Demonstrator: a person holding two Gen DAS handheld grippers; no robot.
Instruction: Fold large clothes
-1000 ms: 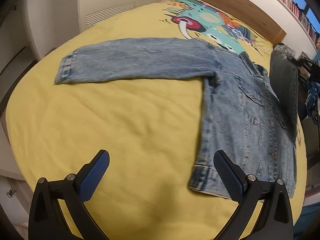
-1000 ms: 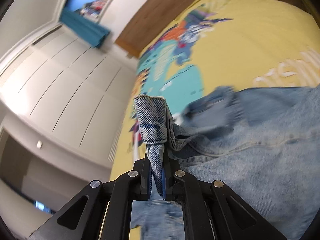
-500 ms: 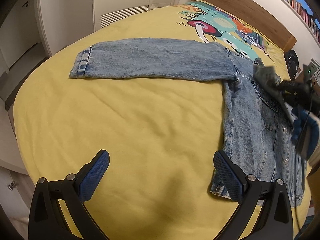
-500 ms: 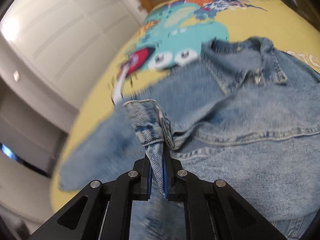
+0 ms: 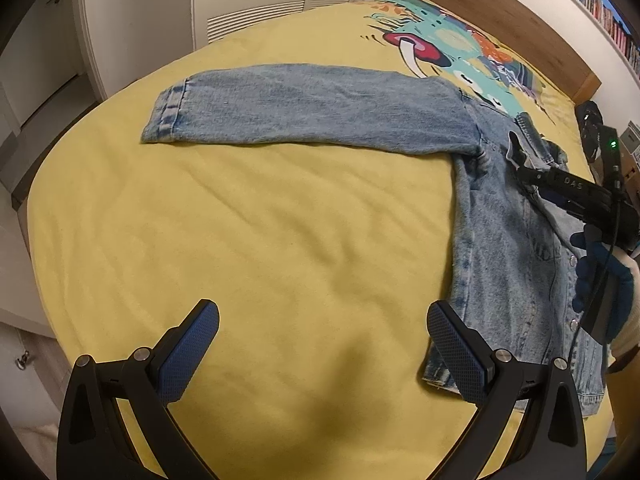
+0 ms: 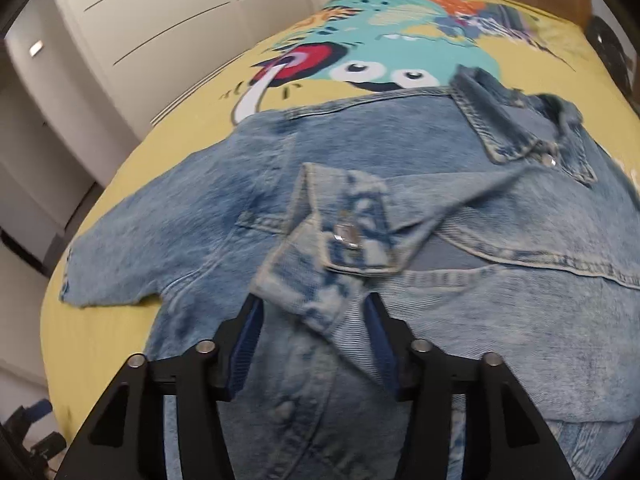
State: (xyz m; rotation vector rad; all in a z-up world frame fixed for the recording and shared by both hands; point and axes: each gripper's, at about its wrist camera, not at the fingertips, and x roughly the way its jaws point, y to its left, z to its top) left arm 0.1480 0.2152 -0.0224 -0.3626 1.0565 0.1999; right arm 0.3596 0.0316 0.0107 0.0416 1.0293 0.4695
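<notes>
A light-blue denim jacket (image 5: 512,264) lies front up on the yellow bed cover (image 5: 280,240), one sleeve (image 5: 312,108) stretched out to the left. My left gripper (image 5: 320,320) hovers open over bare cover, its right finger just beside the jacket's hem. The other sleeve is folded across the chest, and its cuff (image 6: 344,224) with a metal button rests there. My right gripper (image 6: 314,308) is low over the jacket (image 6: 500,300) and its jaws are opening. The sleeve lies loose between the pads. In the left wrist view the right gripper (image 5: 520,166) reaches in from the right.
A wooden headboard (image 5: 500,12) stands at the far end of the bed and white wardrobe doors (image 6: 160,20) along its side. A dark object (image 6: 612,52) lies at the bed's far right corner. A blue-gloved hand (image 5: 600,280) holds the right gripper.
The right gripper swung down with the cuff pinched, laid it on the jacket's chest and its jaws parted. The left gripper stayed almost still and open.
</notes>
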